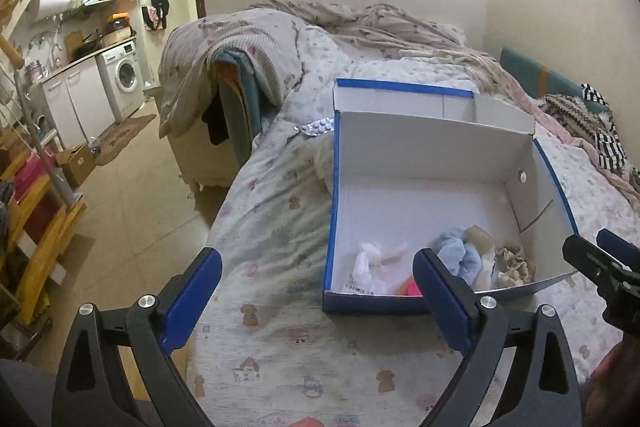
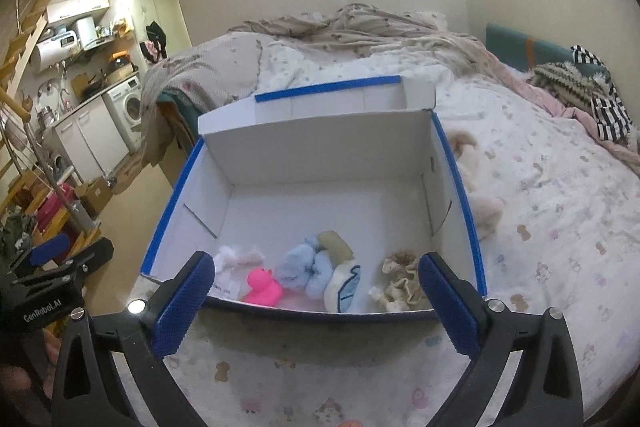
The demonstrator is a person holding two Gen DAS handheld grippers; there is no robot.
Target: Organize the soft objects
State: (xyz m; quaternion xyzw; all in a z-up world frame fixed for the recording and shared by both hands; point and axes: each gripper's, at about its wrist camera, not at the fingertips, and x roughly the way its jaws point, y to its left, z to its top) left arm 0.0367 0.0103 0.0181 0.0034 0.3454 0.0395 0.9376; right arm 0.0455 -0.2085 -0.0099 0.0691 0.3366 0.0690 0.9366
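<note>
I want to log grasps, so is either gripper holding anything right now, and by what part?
Nothing is held: left gripper and right gripper are both open and empty.

Left gripper (image 1: pixel 318 301): jaws spread wide, nothing between the blue pads (image 1: pixel 442 301), held low and level. Right gripper (image 2: pixel 316 301): jaws likewise spread wide and empty, blue pads (image 2: pixel 182 301) apart, positioned just beside the left one.

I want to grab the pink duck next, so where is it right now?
The pink duck sits inside the blue box, against its near wall, between the white fluffy piece and the light blue plush in the right wrist view.
</note>
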